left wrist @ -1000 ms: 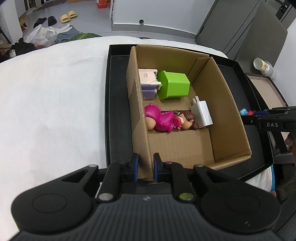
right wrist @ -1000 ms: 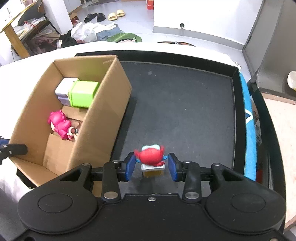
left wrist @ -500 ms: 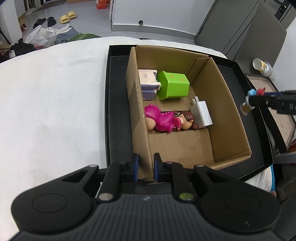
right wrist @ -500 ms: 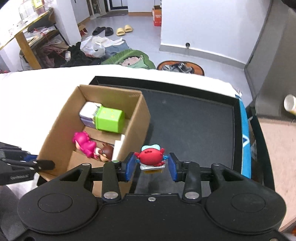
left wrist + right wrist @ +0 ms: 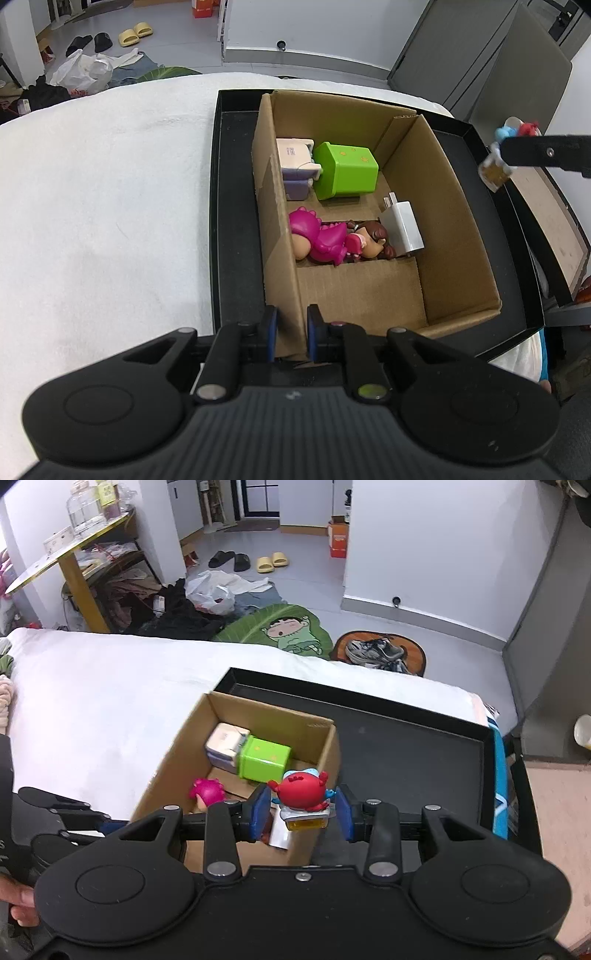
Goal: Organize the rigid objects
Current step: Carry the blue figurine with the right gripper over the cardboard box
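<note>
right gripper (image 5: pixel 301 808) holds red crab figure (image 5: pixel 300 792) above cardboard box (image 5: pixel 173 760).

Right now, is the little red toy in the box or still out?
Out. The right gripper holds the red toy in the air above the cardboard box.

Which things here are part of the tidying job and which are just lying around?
Job:
- red toy in right gripper
- box, wall clamped by left gripper
- green cube
- pink figure
- charger
- tray

Lying about:
- slippers
- plastic bag
- sneakers
</note>
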The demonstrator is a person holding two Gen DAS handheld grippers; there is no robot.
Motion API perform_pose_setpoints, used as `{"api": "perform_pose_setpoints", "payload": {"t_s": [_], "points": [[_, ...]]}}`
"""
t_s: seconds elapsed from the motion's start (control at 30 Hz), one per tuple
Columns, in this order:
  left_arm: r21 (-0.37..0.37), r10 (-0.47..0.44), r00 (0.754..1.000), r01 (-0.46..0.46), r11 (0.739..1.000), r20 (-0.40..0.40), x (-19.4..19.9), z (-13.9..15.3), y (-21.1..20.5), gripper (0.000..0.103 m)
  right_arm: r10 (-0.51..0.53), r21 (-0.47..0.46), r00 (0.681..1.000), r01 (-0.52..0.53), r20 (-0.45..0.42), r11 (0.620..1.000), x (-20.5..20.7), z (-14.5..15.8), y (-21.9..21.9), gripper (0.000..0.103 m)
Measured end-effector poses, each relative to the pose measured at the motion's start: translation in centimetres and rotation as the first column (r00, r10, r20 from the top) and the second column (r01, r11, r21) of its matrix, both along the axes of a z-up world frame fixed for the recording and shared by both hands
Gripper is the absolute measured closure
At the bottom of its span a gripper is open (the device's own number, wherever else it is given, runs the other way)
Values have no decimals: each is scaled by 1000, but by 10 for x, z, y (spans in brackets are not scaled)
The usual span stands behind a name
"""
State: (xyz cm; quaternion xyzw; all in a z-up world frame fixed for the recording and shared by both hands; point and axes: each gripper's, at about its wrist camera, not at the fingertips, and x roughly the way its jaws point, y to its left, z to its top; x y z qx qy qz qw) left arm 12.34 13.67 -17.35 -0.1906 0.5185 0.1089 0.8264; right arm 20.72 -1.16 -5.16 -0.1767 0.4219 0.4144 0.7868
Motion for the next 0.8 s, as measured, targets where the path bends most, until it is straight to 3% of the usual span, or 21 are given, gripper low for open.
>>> {"api": "perform_pose_setpoints", "payload": {"t_s": [0.47,0.8], "points": [[-14,0,1000,0,1000,8,-1,-1,3,87,0,-23,997,-2,-76,1000,-7,-30,41,65],[-24,-3,1000,3,1000,16,-2,-4,5,87,-32,-99,999,31,-14,995,2,-51,60,65]]}}
